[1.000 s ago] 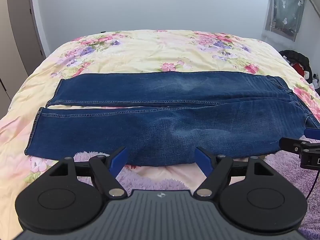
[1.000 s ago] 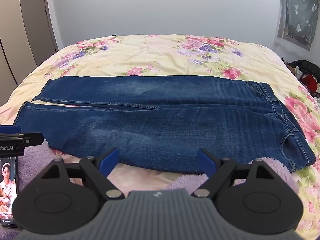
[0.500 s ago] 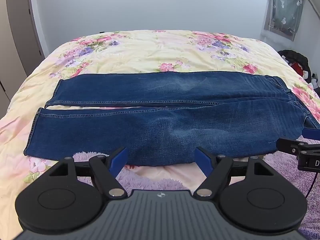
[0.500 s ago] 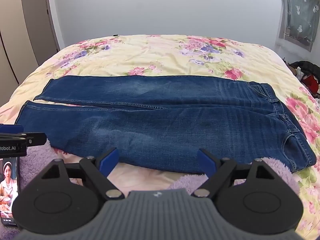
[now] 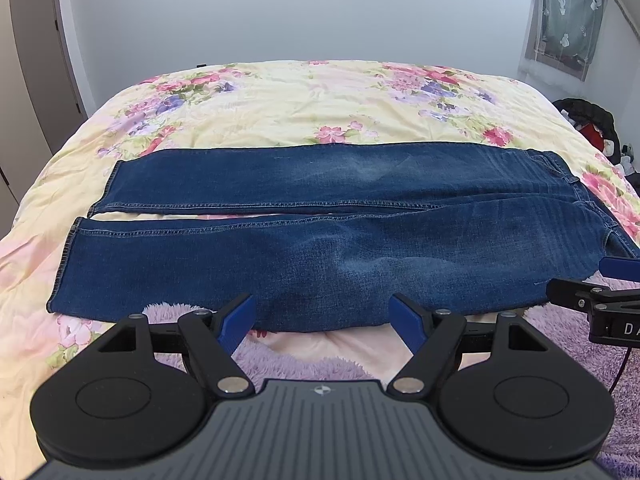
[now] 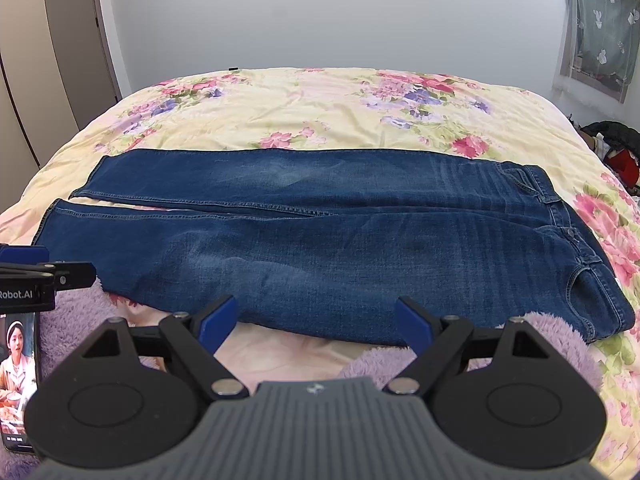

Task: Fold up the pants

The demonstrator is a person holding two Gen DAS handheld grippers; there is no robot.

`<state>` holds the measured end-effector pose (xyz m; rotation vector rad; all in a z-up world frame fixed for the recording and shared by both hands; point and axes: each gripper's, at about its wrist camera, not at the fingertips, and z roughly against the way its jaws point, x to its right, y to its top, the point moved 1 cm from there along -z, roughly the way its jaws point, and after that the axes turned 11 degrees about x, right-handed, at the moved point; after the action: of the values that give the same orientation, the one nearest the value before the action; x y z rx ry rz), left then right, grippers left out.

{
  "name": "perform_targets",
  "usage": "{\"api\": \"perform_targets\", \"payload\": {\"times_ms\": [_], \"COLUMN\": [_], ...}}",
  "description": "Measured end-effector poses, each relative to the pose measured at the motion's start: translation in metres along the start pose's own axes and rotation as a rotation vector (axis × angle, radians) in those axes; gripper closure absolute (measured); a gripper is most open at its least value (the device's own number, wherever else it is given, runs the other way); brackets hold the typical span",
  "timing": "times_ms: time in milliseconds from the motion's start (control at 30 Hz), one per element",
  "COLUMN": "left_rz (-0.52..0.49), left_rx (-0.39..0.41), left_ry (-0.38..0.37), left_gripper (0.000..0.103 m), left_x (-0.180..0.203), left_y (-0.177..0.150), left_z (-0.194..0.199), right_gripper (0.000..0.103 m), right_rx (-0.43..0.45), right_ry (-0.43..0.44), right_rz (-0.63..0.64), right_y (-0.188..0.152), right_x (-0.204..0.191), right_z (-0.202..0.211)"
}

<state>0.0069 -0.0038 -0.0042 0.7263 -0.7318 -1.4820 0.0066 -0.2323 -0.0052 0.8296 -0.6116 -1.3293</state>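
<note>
A pair of dark blue jeans [image 5: 320, 236] lies flat and unfolded across the near half of a bed, stretched sideways with the waistband [image 6: 568, 232] to the right and the two leg hems [image 5: 80, 236] to the left. The legs rest side by side, a thin wedge of the cover showing between them toward the hems. Beneath them is a pale yellow floral bedspread [image 5: 320, 104], and a fuzzy lilac blanket [image 5: 304, 364] runs along the near edge, touching the jeans' front border. The left gripper [image 5: 324, 316] hangs just before that border near the knee section, its blue-tipped fingers [image 5: 238, 316] spread wide with nothing between them and not touching the denim. The right gripper [image 6: 316, 320] sits likewise just short of the near edge, closer to the seat of the jeans, its fingers [image 6: 414, 322] also parted and empty. Each gripper shows at the edge of the other's view. A phone [image 6: 18, 376] with a lit screen appears at the left edge of the right wrist view. Behind the bed stands a plain grey wall [image 5: 300, 12]; a green curtain [image 6: 600, 28] hangs at the right, wardrobe doors [image 6: 60, 40] stand at the left, and a dark heap of clothes [image 5: 588, 120] lies beside the bed's right side.
</note>
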Motion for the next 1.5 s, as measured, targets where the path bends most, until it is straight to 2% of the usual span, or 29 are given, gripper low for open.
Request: {"api": "perform_targets", "payload": {"times_ms": [1500], "left_rz": [-0.013], "left_rx": [-0.003], "left_ry": [-0.012], "left_gripper": [0.014], "left_x": [0.013], "left_y": [-0.001], "left_z": [0.000], "right_gripper": [0.021], "right_rx": [0.000], "right_ry": [0.004], "right_rz": [-0.008], "right_y": [-0.001], "right_x": [0.005], "right_z": [-0.001]}}
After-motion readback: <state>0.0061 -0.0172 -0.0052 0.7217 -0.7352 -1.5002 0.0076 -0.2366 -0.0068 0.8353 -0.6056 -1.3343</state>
